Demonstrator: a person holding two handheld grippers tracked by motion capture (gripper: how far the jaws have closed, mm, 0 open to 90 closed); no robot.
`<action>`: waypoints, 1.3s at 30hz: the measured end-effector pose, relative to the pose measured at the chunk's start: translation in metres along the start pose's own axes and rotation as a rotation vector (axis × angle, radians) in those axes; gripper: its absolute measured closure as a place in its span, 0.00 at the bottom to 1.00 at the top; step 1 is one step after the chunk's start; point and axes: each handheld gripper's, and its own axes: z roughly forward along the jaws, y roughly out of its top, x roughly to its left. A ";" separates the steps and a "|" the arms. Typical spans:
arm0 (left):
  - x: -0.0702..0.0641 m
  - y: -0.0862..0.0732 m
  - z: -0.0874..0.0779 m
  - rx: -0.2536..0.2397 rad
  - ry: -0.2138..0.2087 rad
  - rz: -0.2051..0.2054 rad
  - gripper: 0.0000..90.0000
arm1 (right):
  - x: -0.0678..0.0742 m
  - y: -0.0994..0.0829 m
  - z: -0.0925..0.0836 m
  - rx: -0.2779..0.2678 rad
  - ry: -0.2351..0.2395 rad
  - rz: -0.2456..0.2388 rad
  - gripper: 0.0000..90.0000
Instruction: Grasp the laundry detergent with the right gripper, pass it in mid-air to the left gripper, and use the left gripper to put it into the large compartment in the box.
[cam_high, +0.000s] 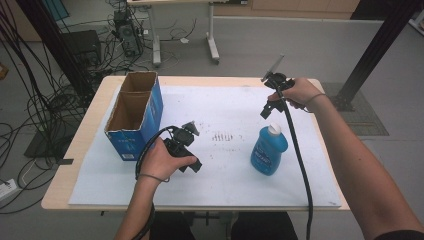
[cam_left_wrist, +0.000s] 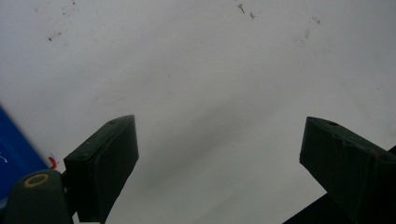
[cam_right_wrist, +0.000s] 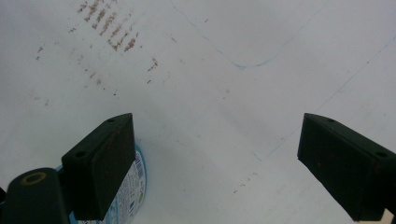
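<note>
Bottle (cam_high: 268, 150) of blue liquid lies on the white sheet at the counter's (cam_high: 70, 165) right, cap pointing away, just below the right gripper (cam_high: 266, 111). Its fingers (cam_right_wrist: 100, 163) stand open and empty above it. The left gripper (cam_high: 192, 166) hovers open near the box (cam_high: 135, 112). It looks fairly heavy, smooth plastic, likely slippery; best gripped across the narrower neck or waist.

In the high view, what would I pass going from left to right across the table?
Cardboard box → left gripper → brown smudges → blue bottle → right gripper.
</note>
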 end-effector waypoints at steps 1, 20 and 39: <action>0.000 0.000 0.000 0.000 0.000 0.000 0.13 | 0.000 0.000 0.000 0.000 0.000 0.000 0.13; -0.002 0.000 -0.003 -0.009 -0.012 0.006 0.13 | -0.007 -0.011 -0.010 -0.014 -0.022 0.021 0.12; 0.005 -0.013 -0.007 -0.013 -0.012 -0.016 0.13 | -0.014 -0.045 -0.022 -0.040 -0.052 0.053 0.12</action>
